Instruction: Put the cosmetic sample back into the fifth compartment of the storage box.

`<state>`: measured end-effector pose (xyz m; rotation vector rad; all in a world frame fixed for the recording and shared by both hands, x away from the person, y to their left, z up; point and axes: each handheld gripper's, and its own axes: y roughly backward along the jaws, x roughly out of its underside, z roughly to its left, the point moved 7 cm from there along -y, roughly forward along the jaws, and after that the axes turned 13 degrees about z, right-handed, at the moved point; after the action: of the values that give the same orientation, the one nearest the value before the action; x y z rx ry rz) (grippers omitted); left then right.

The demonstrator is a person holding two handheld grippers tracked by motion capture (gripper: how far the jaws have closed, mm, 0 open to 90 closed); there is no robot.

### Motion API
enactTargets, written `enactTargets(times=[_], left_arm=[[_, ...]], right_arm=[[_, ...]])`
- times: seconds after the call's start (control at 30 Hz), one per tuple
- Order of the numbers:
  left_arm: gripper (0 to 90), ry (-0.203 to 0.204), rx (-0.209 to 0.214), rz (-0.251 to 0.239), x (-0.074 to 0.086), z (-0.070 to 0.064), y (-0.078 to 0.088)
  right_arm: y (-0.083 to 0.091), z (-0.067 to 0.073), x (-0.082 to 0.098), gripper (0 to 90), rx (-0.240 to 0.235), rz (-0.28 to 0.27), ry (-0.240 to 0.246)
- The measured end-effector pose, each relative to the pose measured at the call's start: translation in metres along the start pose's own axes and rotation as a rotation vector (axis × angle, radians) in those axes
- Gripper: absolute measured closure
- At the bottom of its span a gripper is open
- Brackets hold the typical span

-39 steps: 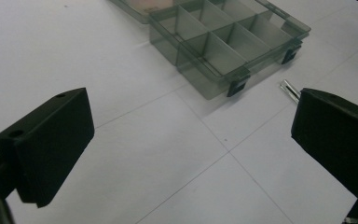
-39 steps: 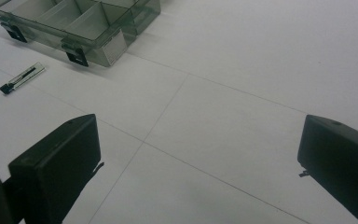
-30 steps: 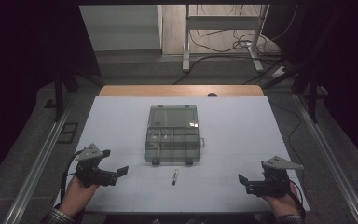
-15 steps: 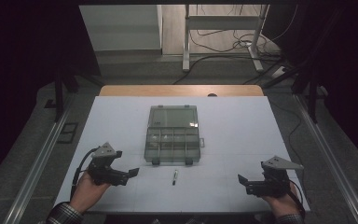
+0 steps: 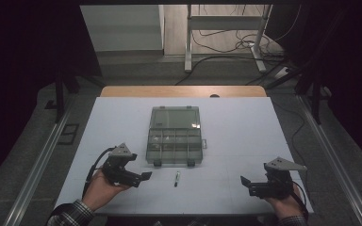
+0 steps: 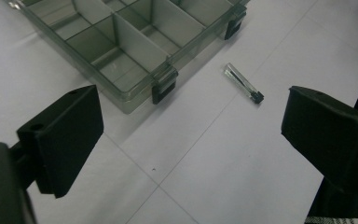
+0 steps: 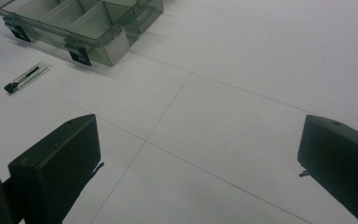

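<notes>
The left tool [image 5: 143, 176] hovers near the front-left part of the white table [image 5: 245, 127], its two black jaws spread wide apart and holding nothing. The right tool [image 5: 245, 182] rests near the front-right corner, jaws likewise apart and empty.

The work in hand appears to be picking up the small clear slim piece with a black end [image 5: 176, 178]. It lies flat on the table near the front edge, just in front of the smoke-grey transparent plastic compartment box [image 5: 175, 136], whose lid stands open toward the far edge. In the left tool's view the piece [image 6: 244, 83] lies ahead between the jaws, apart from the box's nearest black latch [image 6: 163, 88].

Likely faults from this position:

- The piece is thin and lies flat. If the jaws close above it instead of at table level, they will probably meet on nothing or flick it away.
- The piece lies at an angle to the jaw line. Closing along its length rather than across it could make it pivot or skid.
- A low approach may drag a jaw on the table surface and push the piece toward the front edge.
- Too wide a sweep could strike the box's front latch and shift the box.
- The clear body shows weakly against the white table; misjudging its ends is a risk.
</notes>
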<state>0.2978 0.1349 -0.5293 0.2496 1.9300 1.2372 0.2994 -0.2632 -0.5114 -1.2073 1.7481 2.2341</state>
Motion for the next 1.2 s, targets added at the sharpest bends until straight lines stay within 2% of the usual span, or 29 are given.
enactTargets(times=[0.13,0.37,0.57,0.97,1.2], left_arm=[[10.8,-0.009,0.015,0.014,-0.006,-0.004,-0.006],[16.9,-0.064,0.028,0.061,-0.016,-0.015,-0.022],[26.3,-0.101,0.057,0.095,-0.023,-0.024,-0.033],[41.7,-0.132,0.097,0.140,-0.035,-0.036,-0.056],[46.7,-0.143,0.098,0.167,-0.040,-0.041,-0.070]], right_arm=[[0.000,0.000,0.000,0.0,0.000,0.003,0.001],[-0.001,0.000,0.000,0.0,0.000,0.006,0.003],[-0.001,0.000,0.000,0.0,-0.001,0.010,0.005],[-0.002,0.000,0.000,0.0,-0.002,0.018,0.007],[-0.002,0.000,0.000,0.0,-0.002,0.022,0.009]])
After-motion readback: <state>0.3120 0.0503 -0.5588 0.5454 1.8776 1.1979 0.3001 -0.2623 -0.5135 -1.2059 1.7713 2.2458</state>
